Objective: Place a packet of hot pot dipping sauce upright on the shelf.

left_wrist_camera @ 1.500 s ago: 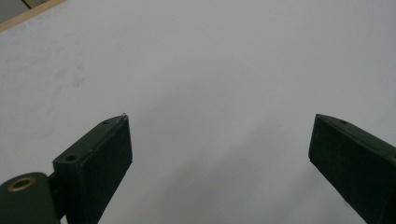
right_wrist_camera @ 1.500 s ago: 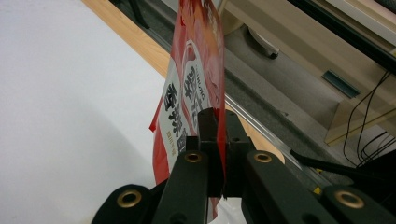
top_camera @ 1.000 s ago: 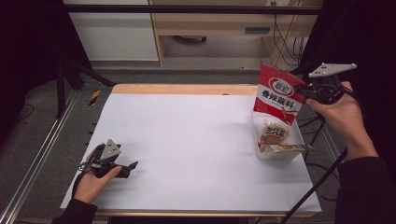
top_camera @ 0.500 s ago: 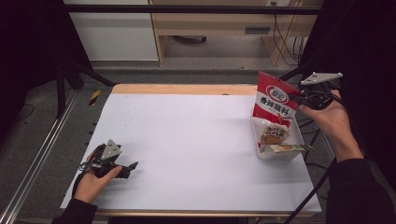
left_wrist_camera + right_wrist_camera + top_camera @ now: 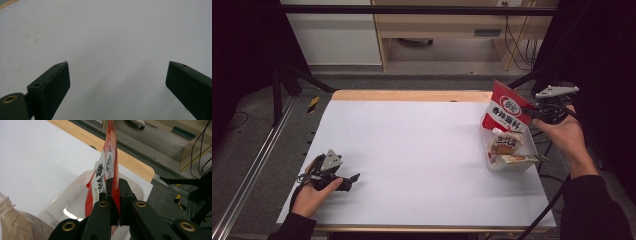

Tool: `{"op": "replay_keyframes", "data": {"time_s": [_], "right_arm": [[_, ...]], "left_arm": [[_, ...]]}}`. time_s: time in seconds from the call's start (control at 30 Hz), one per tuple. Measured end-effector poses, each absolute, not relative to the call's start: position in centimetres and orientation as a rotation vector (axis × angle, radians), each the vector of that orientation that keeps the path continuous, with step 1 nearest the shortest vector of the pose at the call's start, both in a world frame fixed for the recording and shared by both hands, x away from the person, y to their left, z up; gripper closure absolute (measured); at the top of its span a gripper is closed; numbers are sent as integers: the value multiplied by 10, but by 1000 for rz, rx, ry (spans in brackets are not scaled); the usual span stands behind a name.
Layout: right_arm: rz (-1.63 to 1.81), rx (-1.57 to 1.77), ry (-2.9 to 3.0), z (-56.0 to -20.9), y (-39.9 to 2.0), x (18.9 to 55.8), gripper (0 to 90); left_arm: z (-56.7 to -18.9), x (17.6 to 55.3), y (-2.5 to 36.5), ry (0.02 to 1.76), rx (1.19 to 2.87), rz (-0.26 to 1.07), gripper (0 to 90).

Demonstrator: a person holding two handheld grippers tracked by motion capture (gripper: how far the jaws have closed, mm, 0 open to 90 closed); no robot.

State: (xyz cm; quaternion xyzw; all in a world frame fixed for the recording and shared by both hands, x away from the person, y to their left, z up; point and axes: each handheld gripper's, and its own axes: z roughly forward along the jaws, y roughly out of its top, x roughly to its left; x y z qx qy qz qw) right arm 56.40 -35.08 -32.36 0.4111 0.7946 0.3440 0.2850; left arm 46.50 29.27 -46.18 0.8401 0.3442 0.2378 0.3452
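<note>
Lowering since a second ago, our right gripper [image 5: 532, 111] keeps its jaws clamped on the one red bag [image 5: 506, 107], now nearer the single white tub [image 5: 512, 165] at three o'clock. Two packets [image 5: 506, 144] lie inside. Our left gripper [image 5: 346, 181], at eight o'clock, hasn't moved. Its own view shows the jaws apart over the table [image 5: 112, 32].

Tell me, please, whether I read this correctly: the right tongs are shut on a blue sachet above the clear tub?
Not quite: the sachet is red, not blue, as the right gripper view shows. The right tongs are indeed shut on it above the clear tub.
</note>
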Motion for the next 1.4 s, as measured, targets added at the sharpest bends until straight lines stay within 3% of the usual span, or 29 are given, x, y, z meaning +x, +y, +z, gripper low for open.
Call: {"op": "replay_keyframes", "data": {"time_s": [0.4,0.47,0.67,0.8,0.93,1.4], "right_arm": [[918,1131,2116,-328,-357,557,850],[921,1138,2116,-327,-357,557,790],[917,1101,2070,-317,-350,552,476],[925,1067,2017,-301,-339,544,328],[968,1019,1977,-283,-326,532,251],[1045,879,2069,-261,-256,497,143]], "left_arm": [[-461,464,293,893,2178,623,54],[-461,464,294,894,2178,623,55],[-461,465,294,895,2176,627,55],[-461,464,293,891,2179,625,55],[-460,464,294,894,2175,629,55],[-461,464,294,892,2181,623,54]]}}
